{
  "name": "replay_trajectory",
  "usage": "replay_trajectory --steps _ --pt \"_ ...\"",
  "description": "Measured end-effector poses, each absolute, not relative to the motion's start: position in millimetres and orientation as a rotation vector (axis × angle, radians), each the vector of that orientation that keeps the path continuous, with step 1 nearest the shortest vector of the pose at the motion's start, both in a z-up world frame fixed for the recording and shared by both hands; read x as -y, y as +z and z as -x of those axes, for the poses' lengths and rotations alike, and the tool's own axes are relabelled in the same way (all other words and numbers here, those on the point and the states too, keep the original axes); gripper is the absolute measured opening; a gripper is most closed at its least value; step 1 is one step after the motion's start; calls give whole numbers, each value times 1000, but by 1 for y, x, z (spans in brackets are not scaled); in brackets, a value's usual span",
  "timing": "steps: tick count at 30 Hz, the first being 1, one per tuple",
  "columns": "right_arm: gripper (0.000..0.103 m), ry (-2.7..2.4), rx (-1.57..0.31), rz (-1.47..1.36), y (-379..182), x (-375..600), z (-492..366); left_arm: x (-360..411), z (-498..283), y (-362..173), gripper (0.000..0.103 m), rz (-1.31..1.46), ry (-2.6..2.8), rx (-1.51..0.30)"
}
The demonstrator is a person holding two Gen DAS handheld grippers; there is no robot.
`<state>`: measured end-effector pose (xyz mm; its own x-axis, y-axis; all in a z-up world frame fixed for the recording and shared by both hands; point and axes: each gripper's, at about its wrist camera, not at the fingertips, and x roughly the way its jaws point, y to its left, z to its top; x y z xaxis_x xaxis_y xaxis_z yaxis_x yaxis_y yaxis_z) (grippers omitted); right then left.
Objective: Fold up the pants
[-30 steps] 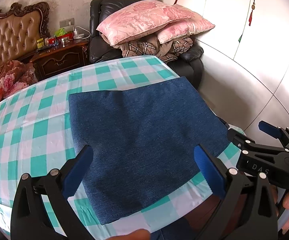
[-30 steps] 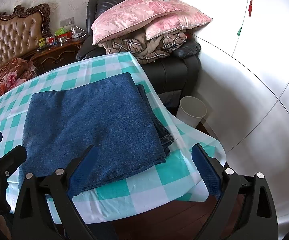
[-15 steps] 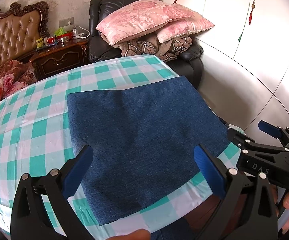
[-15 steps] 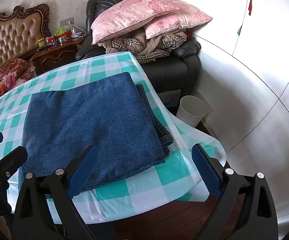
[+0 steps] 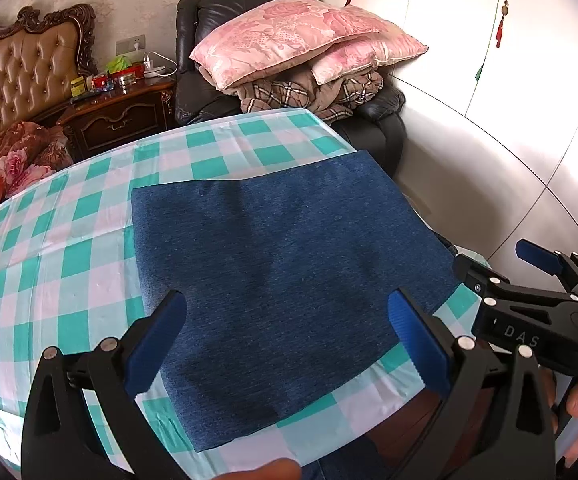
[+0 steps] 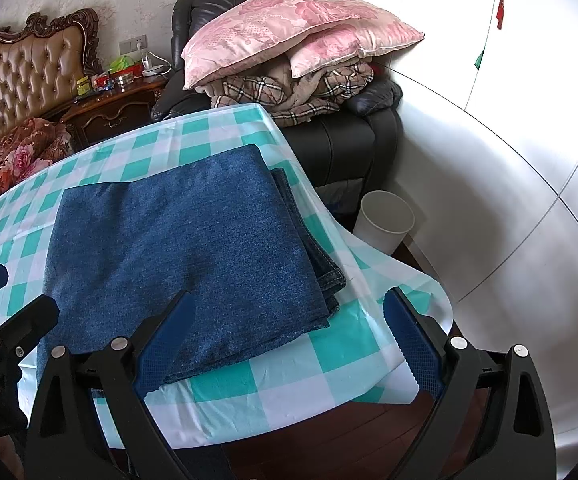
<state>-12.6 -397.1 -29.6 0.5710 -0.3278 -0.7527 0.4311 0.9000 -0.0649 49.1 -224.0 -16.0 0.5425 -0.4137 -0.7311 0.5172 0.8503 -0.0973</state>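
Observation:
The blue denim pants lie folded into a flat rectangle on the green-and-white checked tablecloth. In the right wrist view the pants show stacked layers and hems at their right edge. My left gripper is open and empty, held above the pants' near edge. My right gripper is open and empty, above the near right corner of the pants. The right gripper also shows at the right of the left wrist view, beside the table.
A white bin stands on the floor right of the table. A black armchair piled with pink pillows and plaid blankets is behind. A wooden nightstand and tufted headboard are at back left. White cabinet doors line the right.
Both grippers have barely shifted; they stay open and empty. The pants lie unchanged.

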Motion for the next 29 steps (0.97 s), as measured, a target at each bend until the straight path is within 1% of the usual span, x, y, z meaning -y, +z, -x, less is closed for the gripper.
replay_trajectory --steps 17,21,24,29 --pt "91 -446 -855 -132 -30 398 13 226 -49 -18 101 -137 -556 -817" --pt "91 -447 -858 -132 -31 398 13 229 -51 -22 101 -141 -560 -844" --pt "91 -449 -858 -131 -31 397 13 227 -55 -23 101 -90 -602 -872" --pt "92 -460 -855 -144 -32 396 13 206 -50 -18 101 -40 -637 -843"
